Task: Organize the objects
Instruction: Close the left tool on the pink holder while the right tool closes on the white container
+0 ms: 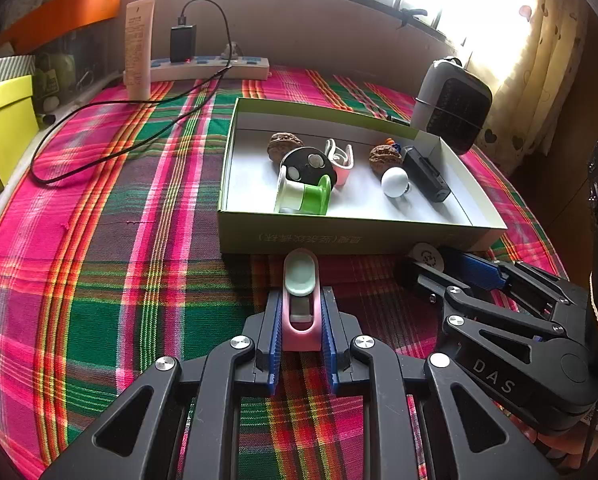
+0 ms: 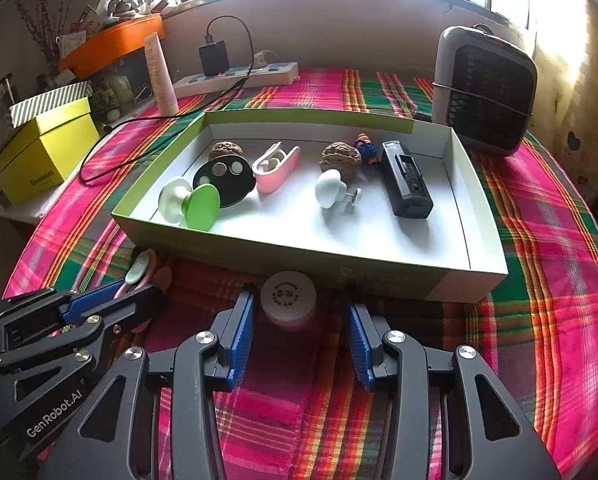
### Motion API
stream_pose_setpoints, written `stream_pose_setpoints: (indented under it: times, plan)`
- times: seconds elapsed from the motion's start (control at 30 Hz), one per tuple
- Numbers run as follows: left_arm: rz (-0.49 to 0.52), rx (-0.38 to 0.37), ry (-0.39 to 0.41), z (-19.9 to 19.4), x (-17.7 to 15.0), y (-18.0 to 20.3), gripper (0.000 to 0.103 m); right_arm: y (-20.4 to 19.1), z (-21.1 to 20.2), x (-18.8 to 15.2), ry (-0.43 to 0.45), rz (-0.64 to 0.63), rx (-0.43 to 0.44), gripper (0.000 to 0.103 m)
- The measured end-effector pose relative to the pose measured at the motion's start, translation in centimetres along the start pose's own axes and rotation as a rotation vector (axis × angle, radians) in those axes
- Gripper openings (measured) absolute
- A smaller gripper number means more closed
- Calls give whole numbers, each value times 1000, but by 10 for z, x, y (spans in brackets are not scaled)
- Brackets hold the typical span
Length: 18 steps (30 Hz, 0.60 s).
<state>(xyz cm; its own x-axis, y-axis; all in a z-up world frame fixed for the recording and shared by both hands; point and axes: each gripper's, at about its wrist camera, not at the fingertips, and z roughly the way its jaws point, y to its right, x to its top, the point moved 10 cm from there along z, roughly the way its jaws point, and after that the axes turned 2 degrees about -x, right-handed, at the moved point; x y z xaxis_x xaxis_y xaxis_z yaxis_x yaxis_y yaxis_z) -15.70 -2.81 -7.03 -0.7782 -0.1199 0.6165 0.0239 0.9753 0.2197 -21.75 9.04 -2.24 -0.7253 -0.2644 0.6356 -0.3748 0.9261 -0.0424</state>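
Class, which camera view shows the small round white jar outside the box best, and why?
The right wrist view: the round white jar sits centred between the open fingers of the right hand-held gripper. The left wrist view shows only its lid, partly hidden.

A pink clip (image 1: 301, 314) with a pale mint pad lies flat on the plaid cloth, just in front of the box's (image 1: 359, 236) near wall, its mint end toward the box. A small round jar (image 2: 287, 300), white lid printed with a dark mark over a pinkish body, stands upright close against the same wall, to the clip's right. Inside the shallow open box, white within and green outside, lie two walnuts (image 2: 227, 150), a second pink clip (image 2: 275, 168), a black oval disc (image 2: 223, 178), a green-and-white spool (image 2: 191, 202), a white knob (image 2: 331, 190), a black bar (image 2: 405, 180) and a small orange-and-blue figure (image 2: 365, 148).
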Motion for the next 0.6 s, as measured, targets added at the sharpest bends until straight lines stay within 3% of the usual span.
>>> stream_pose_setpoints:
  times: [0.27, 0.6]
  plan:
    - [1, 1, 1, 0, 0, 0, 17, -3, -2, -1, 4, -14, 9, 29]
    - [1, 2, 1, 0, -1, 1, 17, -4, -3, -1, 11, -18, 16, 29]
